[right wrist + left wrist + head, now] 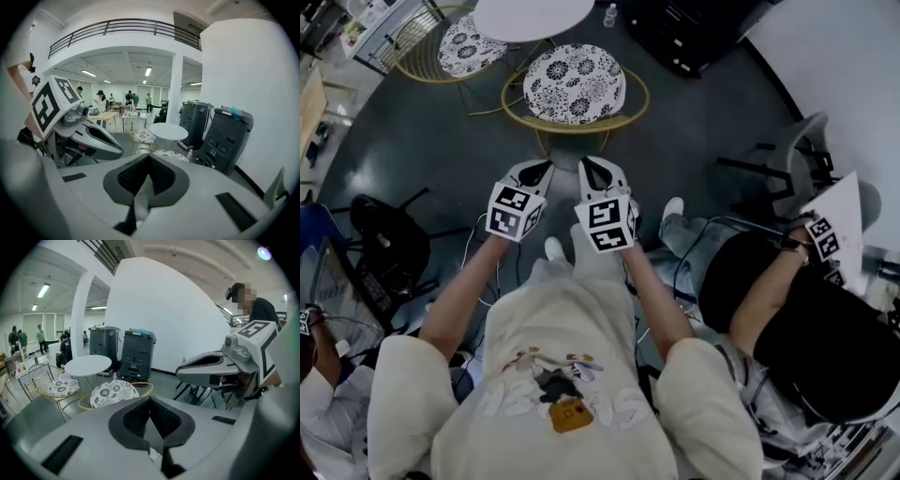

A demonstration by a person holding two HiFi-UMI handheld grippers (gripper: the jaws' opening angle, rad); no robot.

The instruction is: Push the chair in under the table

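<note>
Head view: left gripper (536, 172) and right gripper (596, 170), jaws closed and empty, wait behind the chair (575, 84) outside the table (534, 17); I'd push its rim.

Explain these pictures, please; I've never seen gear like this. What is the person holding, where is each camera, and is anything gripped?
A person holds a hand-held two-jaw gripper in each hand: the left gripper and the right gripper. The marked cubes belong to them. One picture comes from a camera on the person's head, looking steeply down. The other two come from cameras riding on each gripper, looking along its jaws. Both pairs of jaws are together, with nothing between them. Ahead on the floor stands a chair with a patterned cushion, before a round white table. The grippers appear short of the chair.
</note>
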